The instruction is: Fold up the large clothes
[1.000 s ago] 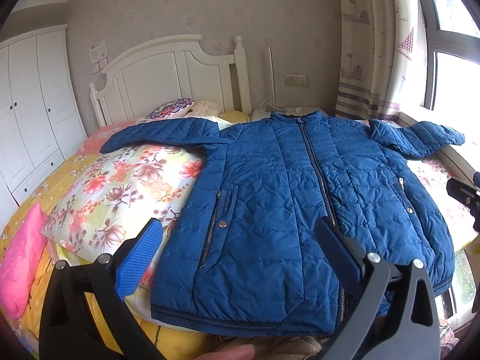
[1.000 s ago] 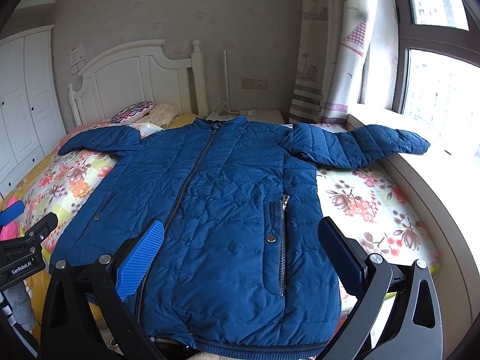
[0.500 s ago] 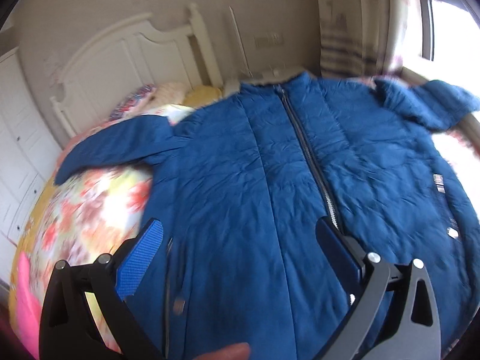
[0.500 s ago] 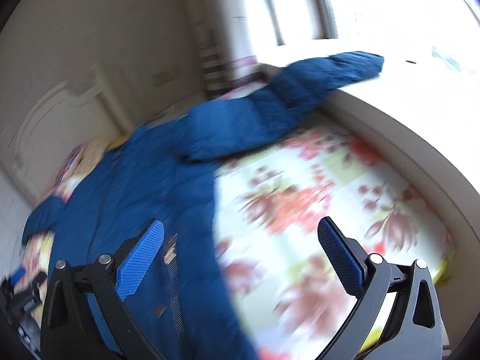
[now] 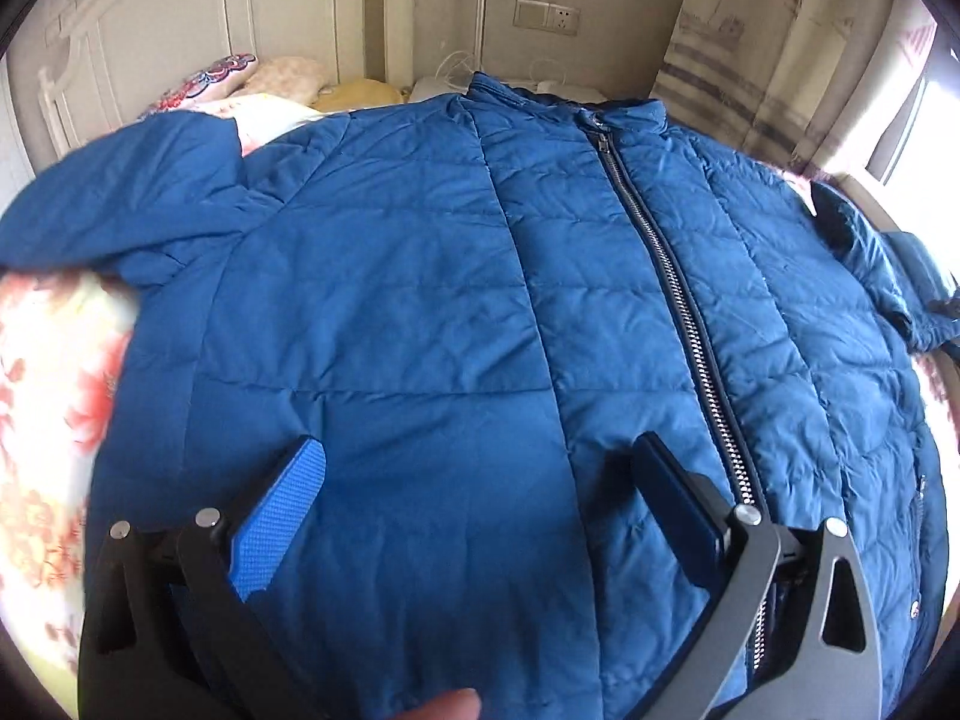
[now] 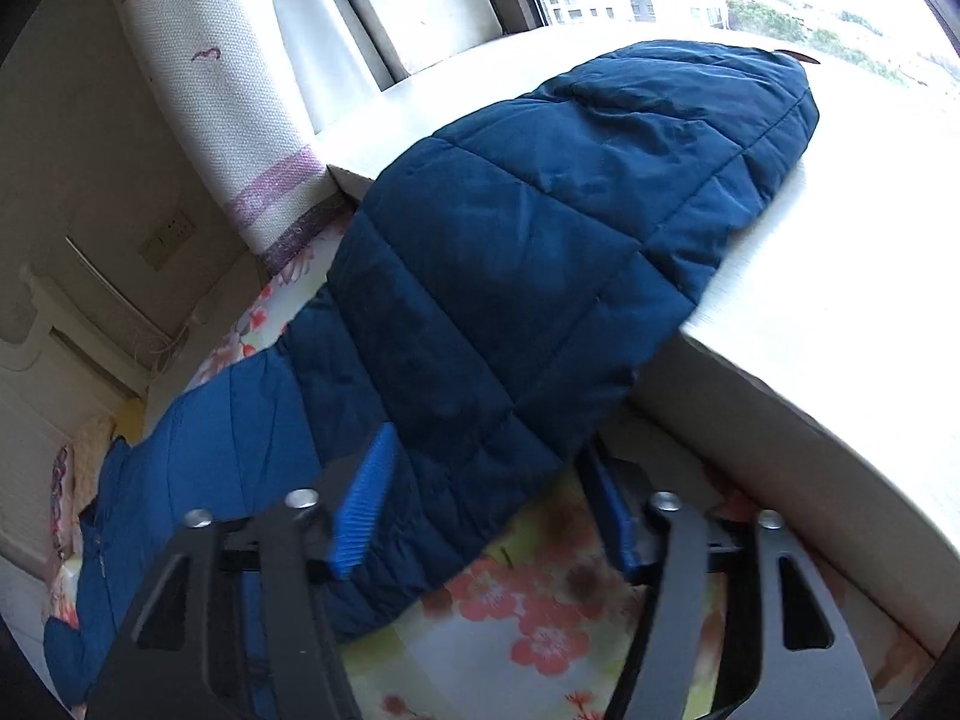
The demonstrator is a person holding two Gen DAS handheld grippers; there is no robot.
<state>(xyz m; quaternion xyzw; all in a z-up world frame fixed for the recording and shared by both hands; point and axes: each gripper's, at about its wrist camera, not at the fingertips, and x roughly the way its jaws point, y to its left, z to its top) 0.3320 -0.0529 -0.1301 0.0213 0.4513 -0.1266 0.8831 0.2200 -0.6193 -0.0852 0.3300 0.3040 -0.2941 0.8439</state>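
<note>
Jacket: soft, puffy, light. Right gripper closing around sleeve; left gripper wide open, empty.

No readable text, label, brand or number anywhere in either view.
</note>
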